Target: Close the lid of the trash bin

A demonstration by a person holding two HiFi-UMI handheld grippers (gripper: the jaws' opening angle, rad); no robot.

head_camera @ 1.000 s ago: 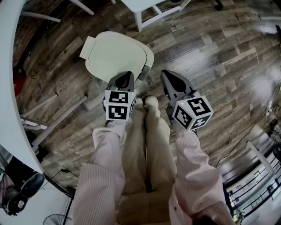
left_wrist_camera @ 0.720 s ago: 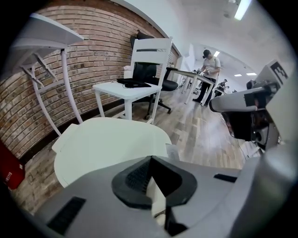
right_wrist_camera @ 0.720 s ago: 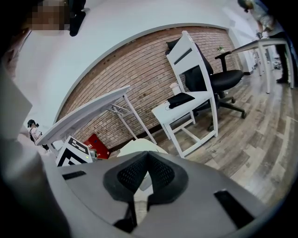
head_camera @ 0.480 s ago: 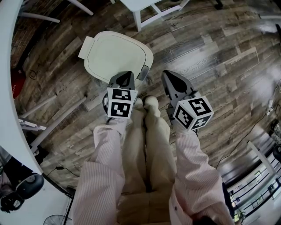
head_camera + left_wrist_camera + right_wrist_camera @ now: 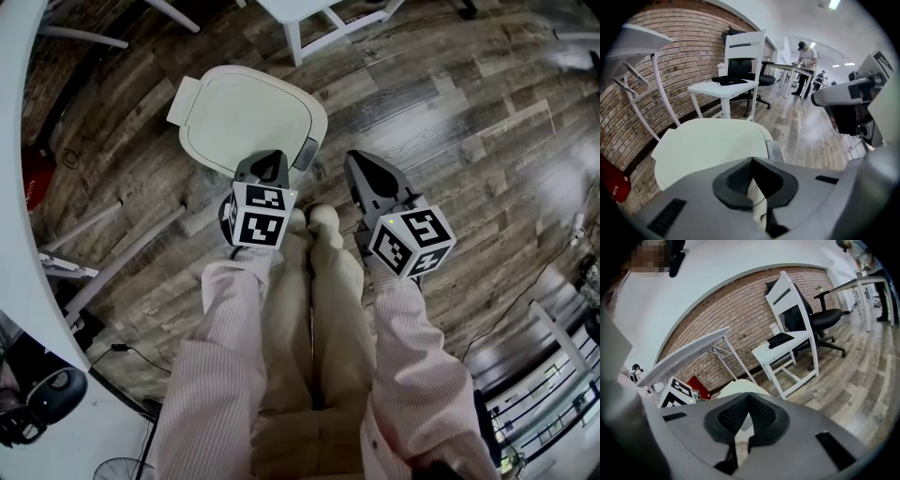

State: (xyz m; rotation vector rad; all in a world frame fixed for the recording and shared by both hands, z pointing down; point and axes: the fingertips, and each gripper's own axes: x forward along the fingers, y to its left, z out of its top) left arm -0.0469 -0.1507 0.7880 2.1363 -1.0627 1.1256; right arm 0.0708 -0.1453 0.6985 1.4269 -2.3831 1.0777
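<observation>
The trash bin lid [image 5: 246, 117] is seen lying flat and shut, so the job is judged done, with left tongs [image 5: 271, 161] and right tongs [image 5: 357, 161] held clenched, empty.

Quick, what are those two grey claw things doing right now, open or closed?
Left grey two-jaw gripper: closed, holding nothing.
Right grey two-jaw gripper: closed, holding nothing.

Looks like open-plan office/studio: red brick wall [image 5: 693, 51], black swivel office chair [image 5: 827, 317] w/ castors, white wooden chair [image 5: 724, 89], grey-brown wood-plank floor [image 5: 450, 122], person [image 5: 806, 56] standing at far desk.
</observation>
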